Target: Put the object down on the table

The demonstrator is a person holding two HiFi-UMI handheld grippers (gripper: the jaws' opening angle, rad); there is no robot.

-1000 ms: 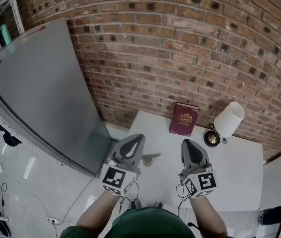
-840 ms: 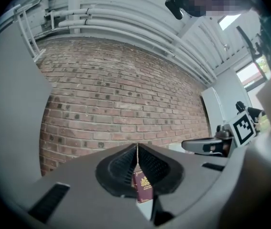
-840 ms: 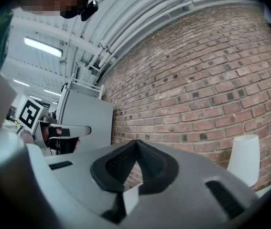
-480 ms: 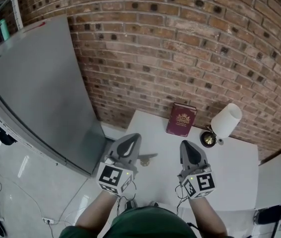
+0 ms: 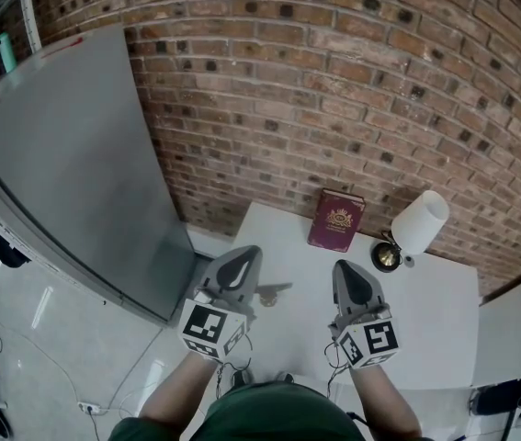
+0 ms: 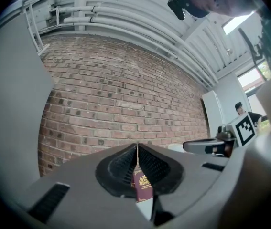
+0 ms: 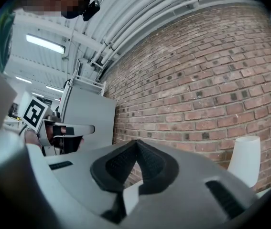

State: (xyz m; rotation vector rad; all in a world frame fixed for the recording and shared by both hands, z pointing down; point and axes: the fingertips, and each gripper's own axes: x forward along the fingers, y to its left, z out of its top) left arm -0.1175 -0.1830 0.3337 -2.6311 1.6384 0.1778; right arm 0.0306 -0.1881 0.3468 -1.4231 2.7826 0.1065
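My left gripper (image 5: 239,266) hovers over the left end of the white table (image 5: 425,310), shut with nothing between its fingers. My right gripper (image 5: 351,282) hangs beside it over the middle of the table, also shut and empty. A small greyish thing (image 5: 266,295), too small to identify, lies on the table just right of the left gripper's tip. In the left gripper view, the pads of the left gripper (image 6: 136,149) meet, and a maroon book (image 6: 143,187) shows beyond them. In the right gripper view, the right gripper (image 7: 136,144) is closed at its tip.
The maroon book (image 5: 337,220) leans on the brick wall (image 5: 352,90) at the table's back. A lamp with a white shade (image 5: 423,220) and brass base (image 5: 387,257) stands to its right. A tall grey cabinet (image 5: 67,163) stands left of the table.
The head view has shifted a little. Both grippers stay shut and hold roughly the same place over the table.
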